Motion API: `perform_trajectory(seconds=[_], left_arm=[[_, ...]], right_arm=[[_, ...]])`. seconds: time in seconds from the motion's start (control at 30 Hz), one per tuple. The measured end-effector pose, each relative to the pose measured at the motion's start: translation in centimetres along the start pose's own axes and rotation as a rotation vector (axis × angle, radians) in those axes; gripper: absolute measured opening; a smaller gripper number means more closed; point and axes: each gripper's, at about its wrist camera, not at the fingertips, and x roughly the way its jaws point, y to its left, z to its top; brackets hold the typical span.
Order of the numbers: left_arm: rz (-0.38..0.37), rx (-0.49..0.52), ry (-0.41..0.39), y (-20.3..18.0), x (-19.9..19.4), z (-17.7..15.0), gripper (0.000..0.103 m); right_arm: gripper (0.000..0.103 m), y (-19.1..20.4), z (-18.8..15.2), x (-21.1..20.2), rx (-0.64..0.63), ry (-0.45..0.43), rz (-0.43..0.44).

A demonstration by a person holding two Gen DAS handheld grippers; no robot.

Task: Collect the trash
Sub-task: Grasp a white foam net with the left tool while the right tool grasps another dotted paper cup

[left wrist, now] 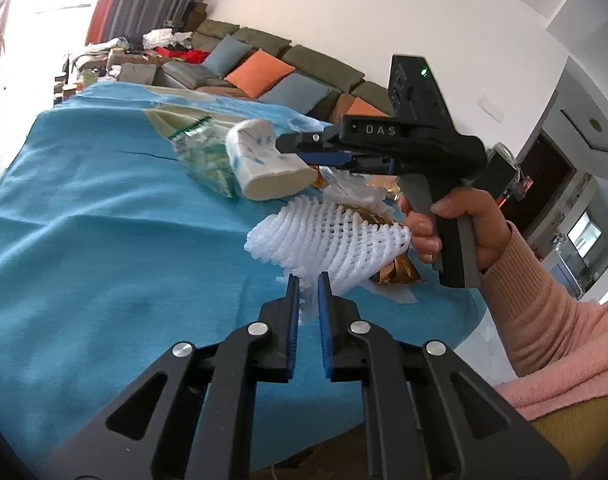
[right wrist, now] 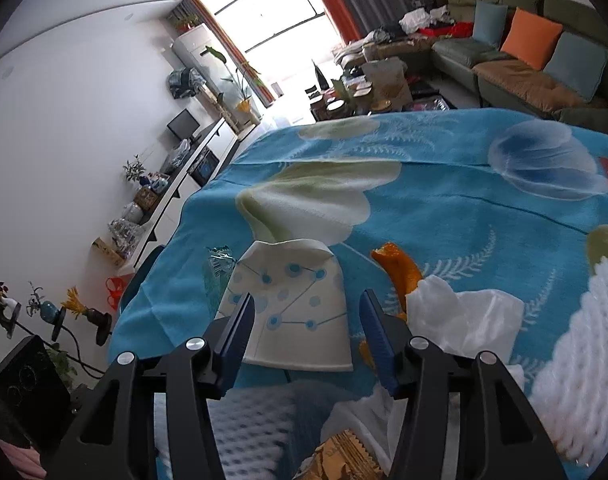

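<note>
Both jaws differ: the left gripper (left wrist: pixel 307 280), low in the centre of the left wrist view, has its blue pads nearly together, pinching the thin edge of a white foam net (left wrist: pixel 328 240) that lies on the blue cloth (left wrist: pixel 103 220). The right gripper (right wrist: pixel 306 300) stands spread at the bottom of the right wrist view, its pads on either side of a squashed paper cup (right wrist: pixel 291 304) with blue dots, not pressing on it. From the left wrist view the same cup (left wrist: pixel 263 160) shows at the frame's centre, just at the tips of the right gripper (left wrist: pixel 281 148), which a hand (left wrist: pixel 452 224) in a pink sleeve (left wrist: pixel 544 304) holds by its grey handle. A clear plastic wrapper (left wrist: pixel 203 160) lies touching the cup on its left. Gold foil (left wrist: pixel 396 272) peeks out beneath the foam net. In the right wrist view an orange peel (right wrist: pixel 400 268) lies right of the cup, beside crumpled white plastic (right wrist: pixel 464 316).
</note>
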Motion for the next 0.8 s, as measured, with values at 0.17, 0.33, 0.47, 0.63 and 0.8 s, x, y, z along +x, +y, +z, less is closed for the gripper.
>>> perform_trajectory(seconds=[0.17, 0.33, 0.47, 0.63, 0.8], left_arm=[[0.051, -0.017, -0.034, 1.3, -2.0, -0.1, 0.010], [0.100, -0.037, -0.062, 2.3, -3.4, -0.3, 0.010], [0.133, -0.048, -0.078, 3.0, -4.3, -0.3, 0.010], [0.161, -0.052, -0.087, 3.7, -4.8, -0.4, 0.009], [0.184, -0.043, -0.092, 4.1, -4.8, -0.2, 0.009]], right_arm=[[0.052, -0.1, 0.1, 0.7, -0.008, 0.034, 0.007], [0.045, 0.2, -0.1, 0.8, -0.027, 0.044, 0.003], [0.037, 0.0, -0.3, 0.4, -0.022, 0.032, 0.006], [0.027, -0.3, -0.5, -0.2, -0.002, 0.009, 0.031], [0.027, 0.3, -0.9, -1.1, -0.010, -0.016, 0.055]])
